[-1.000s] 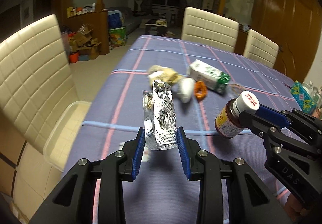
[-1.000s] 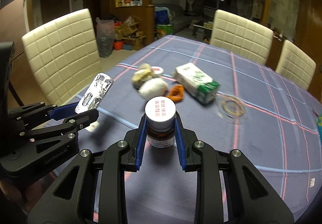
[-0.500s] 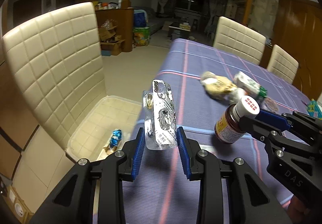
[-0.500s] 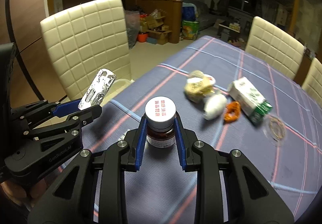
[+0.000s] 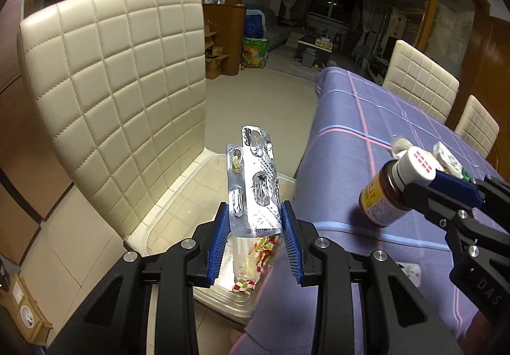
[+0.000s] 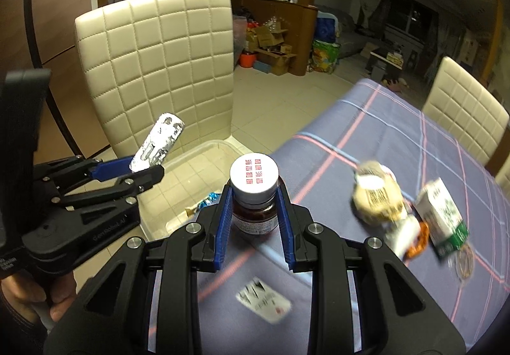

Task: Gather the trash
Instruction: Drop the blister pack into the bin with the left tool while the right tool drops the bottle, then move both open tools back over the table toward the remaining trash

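My left gripper (image 5: 255,221) is shut on silver blister packs (image 5: 253,182) and holds them above a clear plastic bin (image 5: 178,211) that sits on a cream chair seat beside the table. The bin holds small wrappers (image 5: 255,259). The packs also show in the right wrist view (image 6: 157,143). My right gripper (image 6: 253,214) is shut on a brown pill bottle (image 6: 254,195) with a white cap, over the table's left edge; the bottle also shows in the left wrist view (image 5: 395,189). The bin shows in the right wrist view (image 6: 191,163) with a blue wrapper (image 6: 208,198).
On the purple plaid tablecloth (image 6: 366,138) lie a crumpled paper wad (image 6: 377,195), a white-green carton (image 6: 441,214), an orange piece (image 6: 420,238) and a small card (image 6: 264,299). A cream quilted chair back (image 5: 118,87) stands behind the bin. More chairs (image 5: 420,77) line the far side.
Both grippers have swung left from over the table toward the chair. The blister packs now hang over the bin, and the bottle is at the table's edge. Both grips are unchanged.
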Demonstrator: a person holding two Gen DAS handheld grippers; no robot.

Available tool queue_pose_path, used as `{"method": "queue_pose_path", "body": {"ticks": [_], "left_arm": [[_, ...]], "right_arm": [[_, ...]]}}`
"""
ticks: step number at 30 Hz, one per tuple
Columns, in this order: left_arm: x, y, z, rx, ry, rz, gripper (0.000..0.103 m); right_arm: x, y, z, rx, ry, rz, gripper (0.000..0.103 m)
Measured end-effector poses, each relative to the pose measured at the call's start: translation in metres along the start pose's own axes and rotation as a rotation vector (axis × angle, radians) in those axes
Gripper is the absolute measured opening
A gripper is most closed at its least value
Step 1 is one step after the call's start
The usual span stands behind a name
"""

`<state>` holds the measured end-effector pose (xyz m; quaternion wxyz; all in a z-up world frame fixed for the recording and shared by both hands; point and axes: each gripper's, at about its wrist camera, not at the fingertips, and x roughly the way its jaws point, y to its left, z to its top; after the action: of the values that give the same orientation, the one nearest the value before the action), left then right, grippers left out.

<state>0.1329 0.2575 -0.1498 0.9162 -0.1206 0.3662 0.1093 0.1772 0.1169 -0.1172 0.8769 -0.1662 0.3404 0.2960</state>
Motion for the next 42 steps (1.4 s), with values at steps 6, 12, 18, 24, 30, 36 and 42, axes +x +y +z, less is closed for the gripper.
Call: {"method": "queue_pose_path", "body": {"ticks": [6, 12, 18, 24, 30, 36, 42], "left_arm": [[0.018, 0.011, 0.004, -0.008, 0.022, -0.007, 0.037], [0.029, 0.025, 0.006, -0.060, 0.036, -0.044, 0.080], [0.035, 0.039, 0.000, -0.093, 0.036, -0.014, 0.082], [0.034, 0.054, -0.007, -0.106, 0.036, 0.041, 0.082], [0.033, 0.068, -0.011, -0.136, 0.043, 0.058, 0.082], [0.032, 0.074, -0.013, -0.148, 0.044, 0.062, 0.082], [0.026, 0.064, -0.012, -0.131, 0.037, 0.057, 0.082]], "right_arm": [[0.020, 0.012, 0.013, -0.019, 0.014, 0.011, 0.029], [0.036, 0.015, 0.014, -0.022, 0.039, 0.009, 0.029], [0.043, 0.017, 0.020, -0.023, 0.040, 0.003, 0.029], [0.047, 0.025, 0.026, -0.039, 0.033, 0.012, 0.029], [0.052, 0.035, 0.035, -0.055, 0.021, 0.022, 0.029], [0.054, 0.042, 0.033, -0.068, 0.025, 0.027, 0.029], [0.053, 0.035, 0.025, -0.044, 0.055, 0.028, 0.029]]}}
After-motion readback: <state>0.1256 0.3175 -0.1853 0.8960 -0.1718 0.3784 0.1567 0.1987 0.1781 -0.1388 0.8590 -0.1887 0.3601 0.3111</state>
